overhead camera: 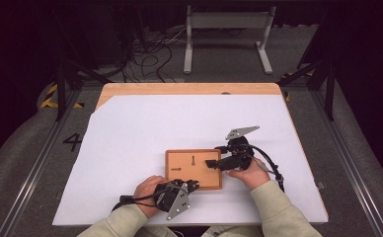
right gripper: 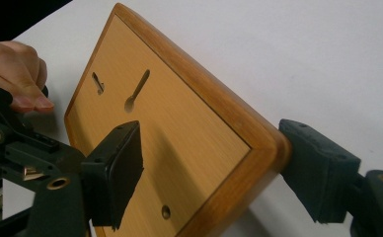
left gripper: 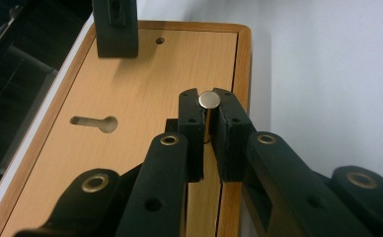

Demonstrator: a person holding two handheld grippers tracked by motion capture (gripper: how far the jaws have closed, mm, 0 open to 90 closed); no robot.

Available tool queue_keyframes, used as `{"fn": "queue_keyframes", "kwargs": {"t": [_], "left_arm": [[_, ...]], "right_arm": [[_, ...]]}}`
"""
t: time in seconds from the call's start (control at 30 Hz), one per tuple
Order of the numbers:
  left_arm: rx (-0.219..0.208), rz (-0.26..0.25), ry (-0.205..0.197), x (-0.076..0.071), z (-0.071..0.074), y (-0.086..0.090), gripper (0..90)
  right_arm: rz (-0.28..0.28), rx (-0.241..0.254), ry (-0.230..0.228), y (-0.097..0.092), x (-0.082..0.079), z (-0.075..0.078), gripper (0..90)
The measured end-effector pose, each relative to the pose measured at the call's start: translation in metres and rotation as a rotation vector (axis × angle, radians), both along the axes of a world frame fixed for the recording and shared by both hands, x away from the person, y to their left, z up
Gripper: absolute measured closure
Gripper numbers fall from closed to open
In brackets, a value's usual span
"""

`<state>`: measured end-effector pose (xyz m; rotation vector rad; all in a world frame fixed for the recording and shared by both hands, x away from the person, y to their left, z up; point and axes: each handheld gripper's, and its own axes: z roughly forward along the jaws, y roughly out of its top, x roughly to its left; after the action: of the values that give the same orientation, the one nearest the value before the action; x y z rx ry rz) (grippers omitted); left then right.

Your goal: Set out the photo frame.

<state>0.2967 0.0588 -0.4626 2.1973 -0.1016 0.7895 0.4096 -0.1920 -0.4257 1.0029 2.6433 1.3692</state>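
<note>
A flat wooden board (overhead camera: 202, 178) with two keyhole slots (overhead camera: 193, 160) lies on the white sheet in front of the person. My left gripper (overhead camera: 193, 186) sits at the board's near edge, shut on a small metal pin (left gripper: 209, 100) with a round silver head, held upright just above the wood (left gripper: 130, 94). My right gripper (overhead camera: 212, 163) reaches in from the board's right side. Its jaws straddle a rounded corner of the board (right gripper: 199, 138): one pad (right gripper: 115, 173) hovers over the face, the other (right gripper: 318, 168) stands outside the rim. A keyhole slot (left gripper: 95, 122) lies left of the pin.
A white sheet (overhead camera: 130, 133) covers most of the wooden table (overhead camera: 189, 89). Beyond the far edge, cables (overhead camera: 150, 54) and a metal stand (overhead camera: 226, 29) rest on the floor. The person's left hand (right gripper: 24, 74) sits close behind the board in the right gripper view.
</note>
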Motion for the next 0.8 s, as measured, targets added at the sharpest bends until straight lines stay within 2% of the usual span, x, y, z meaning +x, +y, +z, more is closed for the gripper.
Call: {"fn": "queue_keyframes", "kwargs": {"t": [0.23, 0.4, 0.47, 0.5, 0.53, 0.57, 0.63, 0.67, 0.7, 0.77, 0.8], "left_arm": [[-0.006, 0.002, -0.006, 0.0, -0.001, 0.0, 83.4], [-0.004, -0.003, -0.007, -0.001, -0.001, 0.001, 83.4], [0.006, -0.018, -0.027, -0.001, 0.0, 0.001, 83.3], [0.009, -0.009, -0.008, -0.003, -0.001, 0.002, 83.2], [0.013, -0.02, -0.017, -0.002, 0.0, 0.002, 82.7], [0.017, -0.053, -0.032, 0.0, 0.002, 0.002, 81.0], [0.015, -0.069, -0.021, -0.001, 0.003, 0.004, 71.9], [-0.005, -0.097, 0.012, -0.002, 0.006, 0.009, 66.0], [-0.018, -0.1, 0.042, -0.003, 0.009, 0.012, 63.3], [-0.06, -0.106, 0.076, -0.002, 0.016, 0.02, 58.4], [-0.06, -0.106, 0.076, -0.002, 0.016, 0.02, 56.7]], "right_arm": [[0.024, 0.0, 0.041, 0.008, 0.004, -0.008, 25.7], [0.012, 0.052, 0.084, 0.002, 0.007, -0.008, 32.7], [0.011, 0.07, 0.093, 0.0, 0.008, -0.007, 35.4], [0.016, 0.076, 0.095, -0.001, 0.008, -0.007, 36.3], [0.019, 0.077, 0.095, -0.002, 0.008, -0.006, 37.0], [0.018, 0.077, 0.096, -0.002, 0.008, -0.006, 37.3], [0.018, 0.078, 0.098, -0.002, 0.008, -0.006, 37.5], [0.014, 0.078, 0.105, -0.003, 0.008, -0.006, 37.6], [0.014, 0.079, 0.107, -0.003, 0.008, -0.006, 37.6], [0.015, 0.079, 0.109, -0.003, 0.008, -0.006, 37.9], [0.016, 0.079, 0.108, -0.003, 0.008, -0.006, 38.1]]}}
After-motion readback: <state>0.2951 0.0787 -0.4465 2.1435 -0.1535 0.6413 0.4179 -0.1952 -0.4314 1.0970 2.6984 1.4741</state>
